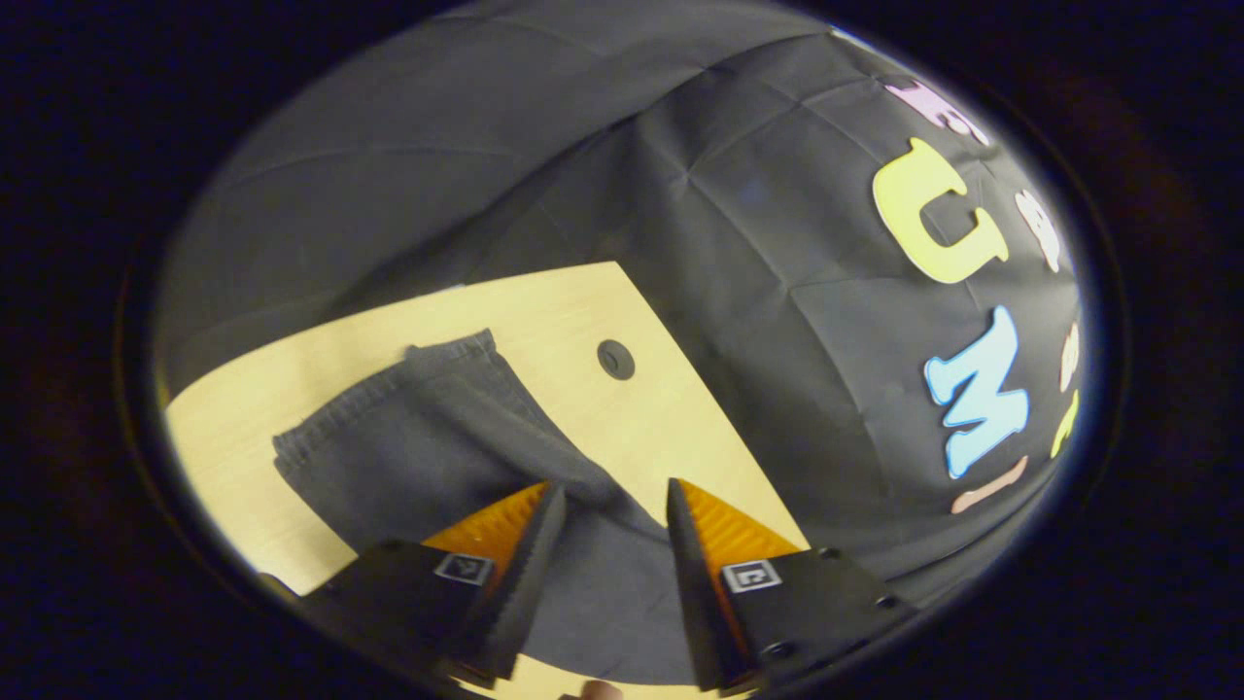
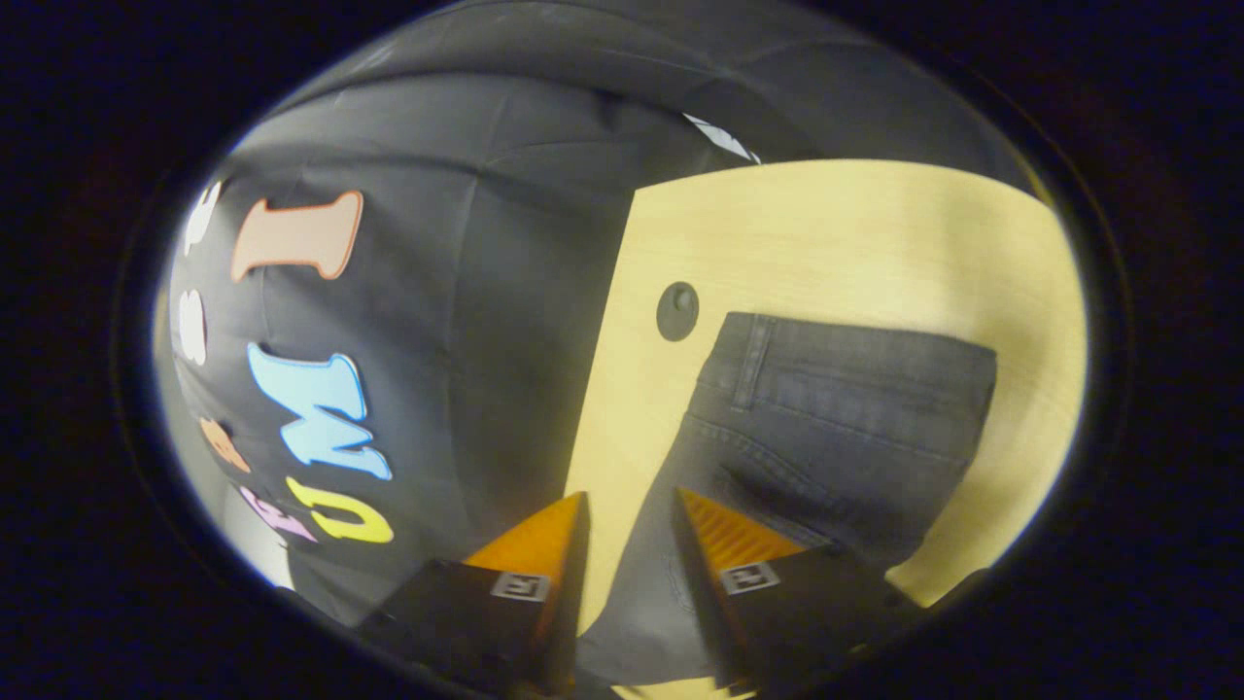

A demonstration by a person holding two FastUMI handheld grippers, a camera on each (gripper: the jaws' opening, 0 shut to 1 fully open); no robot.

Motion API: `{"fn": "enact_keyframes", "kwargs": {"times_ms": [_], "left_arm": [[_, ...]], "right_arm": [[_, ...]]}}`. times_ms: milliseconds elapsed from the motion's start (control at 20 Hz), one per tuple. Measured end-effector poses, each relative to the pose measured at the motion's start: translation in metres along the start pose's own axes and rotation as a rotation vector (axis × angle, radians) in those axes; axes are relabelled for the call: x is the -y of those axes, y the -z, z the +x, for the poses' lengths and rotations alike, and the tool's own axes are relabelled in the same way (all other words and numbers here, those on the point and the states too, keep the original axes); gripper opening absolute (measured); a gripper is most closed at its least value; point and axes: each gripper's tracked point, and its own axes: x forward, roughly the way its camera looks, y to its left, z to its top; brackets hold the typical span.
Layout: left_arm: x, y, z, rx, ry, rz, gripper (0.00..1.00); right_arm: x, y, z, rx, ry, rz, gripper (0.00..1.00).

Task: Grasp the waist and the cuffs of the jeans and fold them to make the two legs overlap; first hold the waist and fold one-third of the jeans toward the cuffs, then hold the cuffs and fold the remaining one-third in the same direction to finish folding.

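Observation:
Dark grey jeans lie flat on a light wooden table. In the left gripper view the legs [image 1: 418, 437] run away from me, and the hemmed cuffs [image 1: 379, 389] sit at the far left. My left gripper [image 1: 614, 486] hovers open over the near part of the legs, its fingers spread apart with cloth below them. In the right gripper view the waist end [image 2: 836, 408] shows its waistband and a belt loop [image 2: 753, 355]. My right gripper [image 2: 632, 494] stands open over the jeans' left edge, one finger above bare table and the other above denim.
The table [image 1: 544, 311] has a round dark grommet hole [image 1: 615, 360] close to the jeans, also seen as the grommet hole [image 2: 677, 311] beside the waistband. The table edge [image 2: 612, 321] meets the black cloth wall just past it.

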Motion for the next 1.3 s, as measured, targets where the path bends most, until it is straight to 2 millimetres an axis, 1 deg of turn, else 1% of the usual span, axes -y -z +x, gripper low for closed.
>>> {"fn": "enact_keyframes", "kwargs": {"times_ms": [50,100,150,200,250,300,350,400,450,500,550,650,700,750,850,900,950,1000,1050,1100,1150,1250,1300], "left_arm": [[0.001,-0.005,-0.006,0.031,-0.008,0.045,0.88],[0.005,-0.011,-0.028,0.099,-0.040,0.163,0.88],[0.014,-0.018,-0.044,0.165,-0.040,0.239,0.88],[0.027,-0.020,-0.067,0.233,-0.021,0.325,0.88],[0.036,-0.019,-0.083,0.276,0.002,0.378,0.88],[0.043,-0.013,-0.095,0.297,0.016,0.421,0.97],[0.052,-0.001,-0.110,0.313,0.037,0.474,0.88],[0.056,0.008,-0.120,0.316,0.040,0.509,0.88],[0.062,0.016,-0.128,0.317,0.036,0.530,0.90],[0.072,0.020,-0.143,0.324,0.055,0.525,0.92],[0.075,0.020,-0.158,0.337,0.058,0.534,0.91],[0.081,0.022,-0.168,0.352,0.059,0.554,0.92],[0.088,0.025,-0.178,0.361,0.065,0.563,0.93],[0.096,0.031,-0.186,0.362,0.086,0.562,0.93],[0.105,0.041,-0.193,0.355,0.112,0.551,0.92],[0.109,0.044,-0.194,0.354,0.117,0.552,0.93],[0.110,0.046,-0.194,0.352,0.117,0.554,0.93],[0.111,0.048,-0.194,0.348,0.123,0.556,0.92],[0.111,0.050,-0.198,0.346,0.125,0.556,0.94],[0.114,0.053,-0.199,0.340,0.130,0.562,0.92],[0.116,0.054,-0.201,0.339,0.131,0.568,0.93],[0.121,0.055,-0.209,0.342,0.141,0.589,0.92],[0.122,0.055,-0.212,0.344,0.145,0.597,0.93]], "right_arm": [[0.005,0.001,-0.011,0.017,0.036,-0.075,0.73],[0.015,-0.010,-0.029,0.094,0.091,-0.188,0.93],[0.027,-0.018,-0.048,0.166,0.140,-0.251,0.93],[0.040,-0.024,-0.064,0.221,0.185,-0.273,0.94],[0.051,-0.026,-0.076,0.261,0.214,-0.267,0.93],[0.054,-0.026,-0.074,0.279,0.235,-0.239,0.93],[0.063,-0.023,-0.065,0.264,0.236,-0.195,0.93],[0.085,-0.017,-0.064,0.258,0.256,-0.146,0.94],[0.095,-0.014,-0.060,0.262,0.272,-0.136,0.94],[0.103,-0.007,-0.051,0.262,0.301,-0.133,0.93],[0.099,-0.005,-0.047,0.271,0.283,-0.125,0.93],[0.097,-0.005,-0.045,0.278,0.271,-0.111,0.93],[0.097,-0.003,-0.039,0.284,0.274,-0.098,0.90],[0.105,-0.004,-0.039,0.292,0.297,-0.083,0.84],[0.114,-0.003,-0.041,0.290,0.322,-0.086,0.64],[0.117,-0.001,-0.040,0.281,0.316,-0.093,0.45],[0.116,-0.001,-0.039,0.281,0.306,-0.094,0.45],[0.115,-0.002,-0.041,0.283,0.297,-0.094,0.36],[0.112,-0.001,-0.042,0.289,0.288,-0.103,0.33],[0.110,-0.001,-0.044,0.298,0.283,-0.121,0.26],[0.105,0.002,-0.050,0.305,0.276,-0.148,0.21],[0.101,0.007,-0.065,0.319,0.262,-0.207,0.17],[0.100,0.010,-0.076,0.326,0.264,-0.247,0.15]]}}
